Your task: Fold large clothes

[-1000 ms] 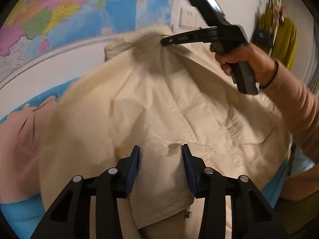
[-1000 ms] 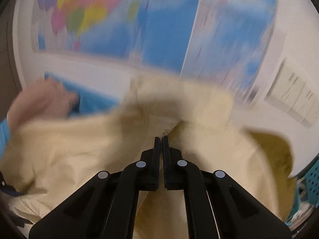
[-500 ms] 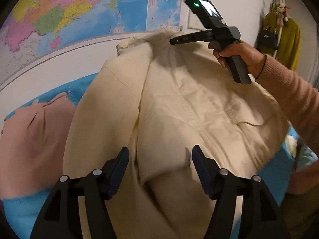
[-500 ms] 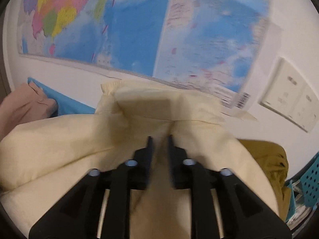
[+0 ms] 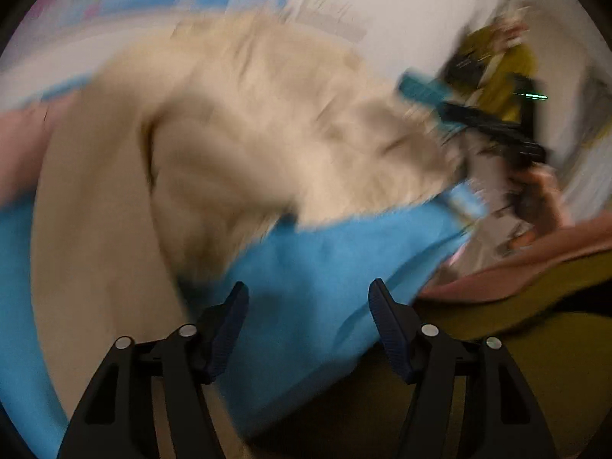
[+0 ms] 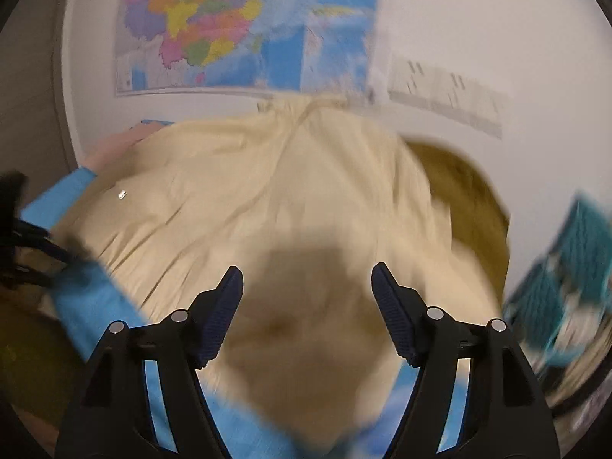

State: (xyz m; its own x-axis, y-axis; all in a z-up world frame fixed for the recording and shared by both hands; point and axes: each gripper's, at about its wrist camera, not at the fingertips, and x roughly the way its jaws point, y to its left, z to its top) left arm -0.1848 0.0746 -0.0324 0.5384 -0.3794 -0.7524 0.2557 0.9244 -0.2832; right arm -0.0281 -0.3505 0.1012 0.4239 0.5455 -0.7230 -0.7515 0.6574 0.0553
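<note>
A large cream shirt (image 5: 244, 130) lies spread on a blue-covered surface (image 5: 325, 267); it also fills the right wrist view (image 6: 267, 199). My left gripper (image 5: 308, 298) is open and empty, above the blue cover near the shirt's near edge. My right gripper (image 6: 307, 281) is open and empty, just above the shirt's near part. The right gripper also shows, blurred, in the left wrist view (image 5: 489, 126) beyond the shirt's right end. Both views are motion-blurred.
A pink garment (image 5: 19, 145) lies left of the shirt. A colourful map (image 6: 229, 30) hangs on the white wall behind. An olive garment (image 6: 470, 199) lies right of the shirt. A teal basket (image 6: 566, 279) stands at the right.
Both grippers have let go of the shirt and opened wide. The shirt now lies down on the blue surface. Both grippers have pulled back toward its near side.
</note>
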